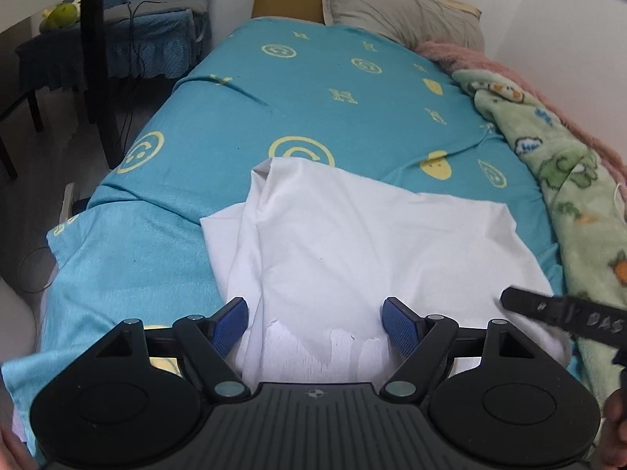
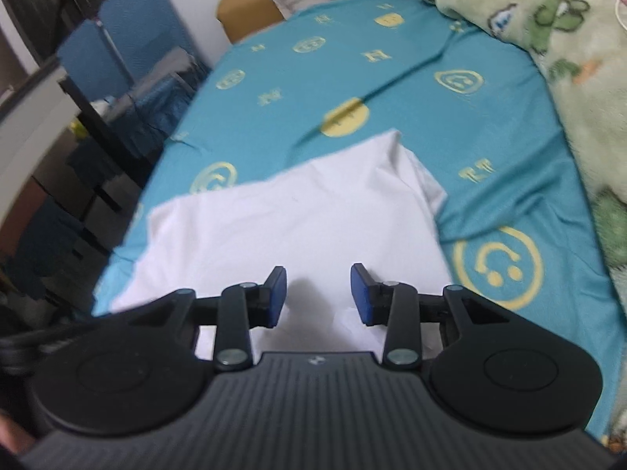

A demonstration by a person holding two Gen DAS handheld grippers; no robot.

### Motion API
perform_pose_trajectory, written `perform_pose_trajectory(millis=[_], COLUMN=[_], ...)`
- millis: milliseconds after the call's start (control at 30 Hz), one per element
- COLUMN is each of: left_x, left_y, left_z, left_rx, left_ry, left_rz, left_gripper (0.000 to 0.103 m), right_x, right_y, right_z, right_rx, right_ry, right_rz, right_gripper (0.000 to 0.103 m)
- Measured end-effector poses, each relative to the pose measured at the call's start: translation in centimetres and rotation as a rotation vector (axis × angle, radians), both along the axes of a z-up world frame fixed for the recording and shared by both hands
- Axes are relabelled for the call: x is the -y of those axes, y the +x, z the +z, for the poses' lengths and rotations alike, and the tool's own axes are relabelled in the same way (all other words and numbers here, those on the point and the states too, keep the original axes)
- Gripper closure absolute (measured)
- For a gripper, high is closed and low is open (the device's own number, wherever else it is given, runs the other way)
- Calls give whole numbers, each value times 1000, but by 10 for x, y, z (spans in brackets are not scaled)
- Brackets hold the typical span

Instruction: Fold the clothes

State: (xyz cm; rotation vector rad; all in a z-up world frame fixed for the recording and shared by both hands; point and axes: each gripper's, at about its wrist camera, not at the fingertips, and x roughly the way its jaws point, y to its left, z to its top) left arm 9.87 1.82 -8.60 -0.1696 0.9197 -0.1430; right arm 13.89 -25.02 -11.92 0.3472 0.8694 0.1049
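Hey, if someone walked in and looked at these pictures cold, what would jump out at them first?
The white cloth lying rumpled on the near end of the bed, bright against the teal sheet with its yellow smiley prints. Next, the two black tools with blue pads, left tool and right tool, both open over the cloth's near edge. A green cartoon blanket is heaped along the bed's right side.

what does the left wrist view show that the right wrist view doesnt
Only the left wrist view shows the left tool, open over the white garment, the other tool's black finger poking in at the right edge, and a yellow-green plush toy on the side furniture.

Only the right wrist view shows the right tool head-on, its pads apart above the cloth with nothing between them.

Both share the garment, the teal smiley sheet, green cartoon blanket, grey pillow and blue chair.
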Motion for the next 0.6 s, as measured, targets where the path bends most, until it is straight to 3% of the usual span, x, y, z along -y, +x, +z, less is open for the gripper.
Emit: perform_pose_trajectory(millis=[167, 267, 367, 500, 600], left_x=[-12, -27, -29, -28, -26], left_y=[-37, -71, -71, -39, -15], left_z=[23, 34, 20, -13, -34], left_rx=[31, 69, -8, -161, -216], left_ry=[-123, -328, -390, -446, -461], left_rz=[51, 59, 88, 152, 206], left_gripper=[30, 23, 22, 22, 21], right_x=[-1, -2, -4, -5, -4], right_y=[3, 2, 1, 1, 1], right_z=[-12, -13, -13, -14, -14], right_rx=[-63, -63, -64, -63, -61], right_ry=[3, -2, -13, -23, -18], right_rz=[9, 11, 15, 17, 15], right_gripper=[65, 65, 65, 65, 65])
